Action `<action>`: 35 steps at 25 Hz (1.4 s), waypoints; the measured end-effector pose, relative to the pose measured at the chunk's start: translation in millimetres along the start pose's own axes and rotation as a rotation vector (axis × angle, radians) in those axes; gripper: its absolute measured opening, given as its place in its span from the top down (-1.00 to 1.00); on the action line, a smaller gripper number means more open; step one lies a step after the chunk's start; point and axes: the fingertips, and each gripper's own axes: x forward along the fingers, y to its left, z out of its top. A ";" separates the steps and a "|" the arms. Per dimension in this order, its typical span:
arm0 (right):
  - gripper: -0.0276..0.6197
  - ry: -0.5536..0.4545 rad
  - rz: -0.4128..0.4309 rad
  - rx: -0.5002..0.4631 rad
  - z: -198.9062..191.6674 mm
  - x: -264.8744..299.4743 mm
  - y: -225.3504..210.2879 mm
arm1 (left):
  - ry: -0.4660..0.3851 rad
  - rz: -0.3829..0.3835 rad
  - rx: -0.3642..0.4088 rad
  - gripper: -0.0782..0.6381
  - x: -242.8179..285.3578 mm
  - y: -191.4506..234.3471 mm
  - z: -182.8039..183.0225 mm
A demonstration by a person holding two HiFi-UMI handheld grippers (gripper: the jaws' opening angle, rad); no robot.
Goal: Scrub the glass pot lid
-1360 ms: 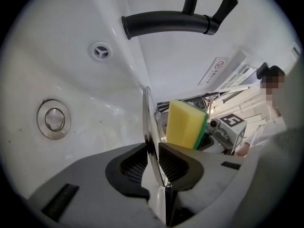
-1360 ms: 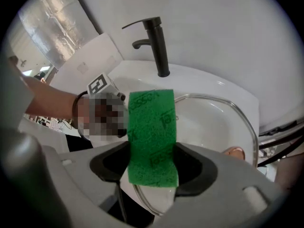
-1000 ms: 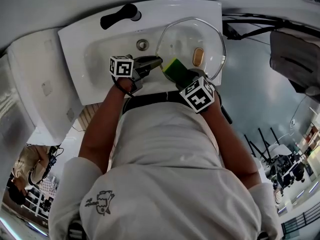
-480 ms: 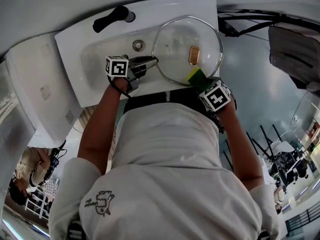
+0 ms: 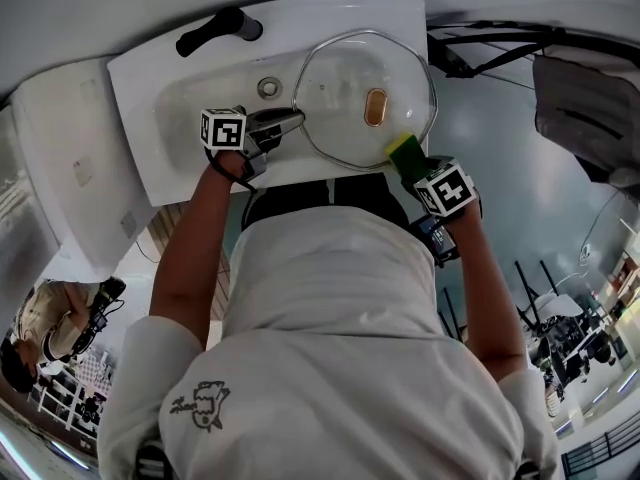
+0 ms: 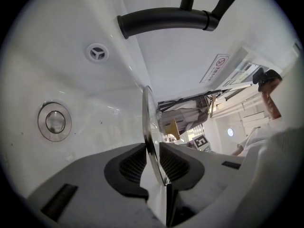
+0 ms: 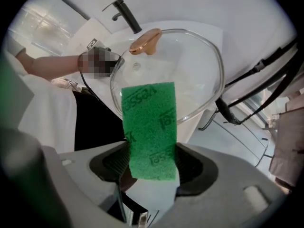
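Note:
The glass pot lid [image 5: 340,73] with its bronze knob [image 5: 376,106] hangs over the white sink [image 5: 180,98]. My left gripper [image 5: 295,120] holds it by the left rim. In the left gripper view the rim [image 6: 149,127] stands edge-on between the pads of that gripper [image 6: 153,163], whose jaws are opening slightly while the rim is still pinched. My right gripper [image 5: 405,153] is shut on a green-and-yellow sponge [image 5: 406,148] at the lid's near right edge. In the right gripper view the green sponge [image 7: 149,127] sticks up from the gripper [image 7: 149,167], in front of the lid [image 7: 199,75].
A black faucet [image 5: 215,30] stands at the back of the sink, also seen overhead as the faucet [image 6: 166,20]. The drain plug [image 6: 54,121] and an overflow hole [image 6: 97,52] lie in the basin. Black cables [image 5: 500,38] run to the right of the sink.
The right gripper has carried the sponge from the lid's left part down and right to its near right edge. The lid has shifted a little left with the left gripper.

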 end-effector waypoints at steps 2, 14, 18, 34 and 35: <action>0.00 -0.031 -0.009 -0.022 0.9 -9.5 -6.4 | -0.005 0.021 0.012 0.52 0.4 -0.7 0.3; 0.00 -0.342 -0.091 -0.118 44.0 -94.1 -49.1 | -0.328 0.306 0.098 0.28 -29.8 0.3 35.6; 0.00 -0.471 -0.099 -0.181 62.9 -128.4 -50.8 | -0.358 0.438 0.255 0.28 -41.8 -33.1 38.3; 0.00 -0.917 -0.069 -0.415 106.2 -243.7 -15.6 | -0.567 0.700 0.780 0.34 -45.0 -236.1 26.2; 0.00 -0.917 -0.057 -0.427 105.2 -243.0 -13.2 | -0.564 0.715 0.809 0.38 -42.6 -243.9 22.3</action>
